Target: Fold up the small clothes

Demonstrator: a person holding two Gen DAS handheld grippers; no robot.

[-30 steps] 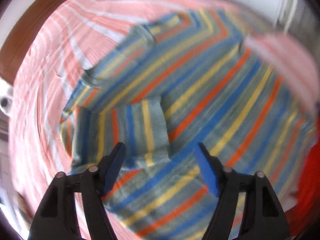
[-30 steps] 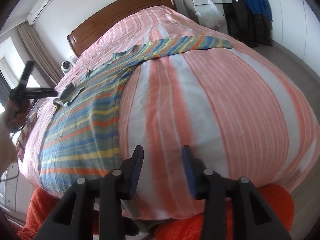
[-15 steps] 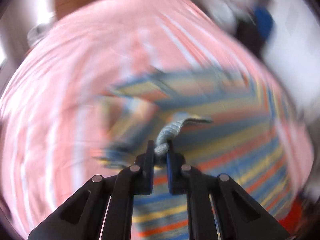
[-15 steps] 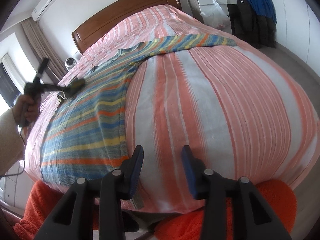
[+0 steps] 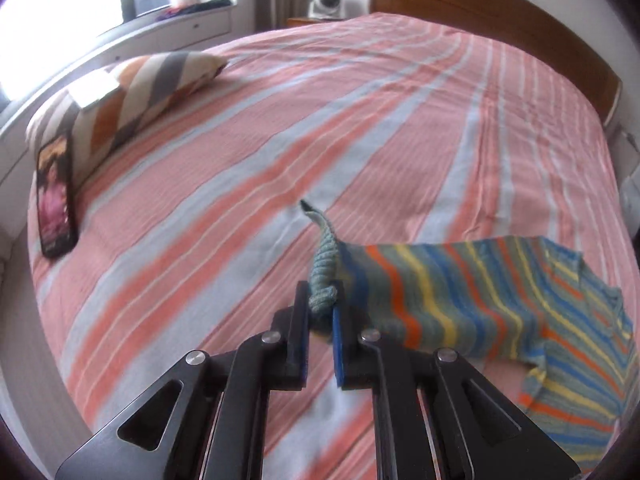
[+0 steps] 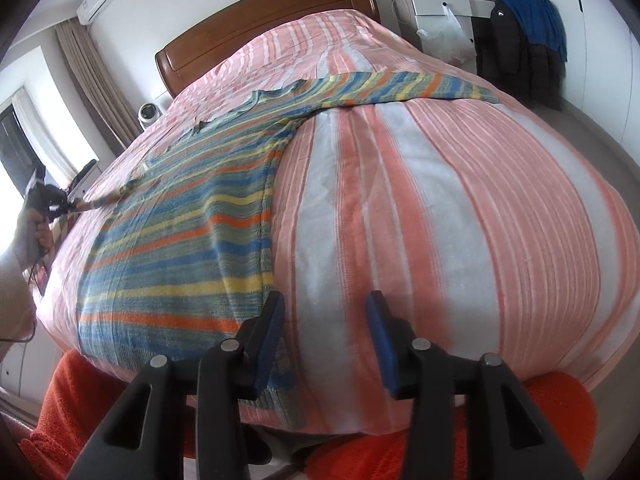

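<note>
A striped knit sweater (image 6: pixel 180 232) in blue, yellow, orange and grey lies flat on the pink-striped bed (image 6: pixel 440 200). My left gripper (image 5: pixel 320 300) is shut on the sweater's twisted sleeve cuff (image 5: pixel 326 268), and the sleeve (image 5: pixel 440 280) stretches away to the right. In the right wrist view that left gripper (image 6: pixel 60 204) sits at the bed's far left in a person's hand, with the sleeve pulled taut. My right gripper (image 6: pixel 326 312) hovers at the bed's near edge, its jaws opening with nothing between them. The sweater's hem lies just beside its left finger (image 6: pixel 272 320).
A zigzag pillow (image 5: pixel 120 92) and a phone (image 5: pixel 56 200) lie on the bed's left side. A wooden headboard (image 6: pixel 260 24) closes the far end. Orange fabric (image 6: pixel 80 420) hangs below the near edge. Dark clothes (image 6: pixel 528 40) and a plastic bag (image 6: pixel 448 40) stand at the right.
My left gripper closed on the sleeve cuff, rolled, and drew the sleeve out sideways away from the sweater's body. My right gripper kept its place and its jaws widened slightly.
</note>
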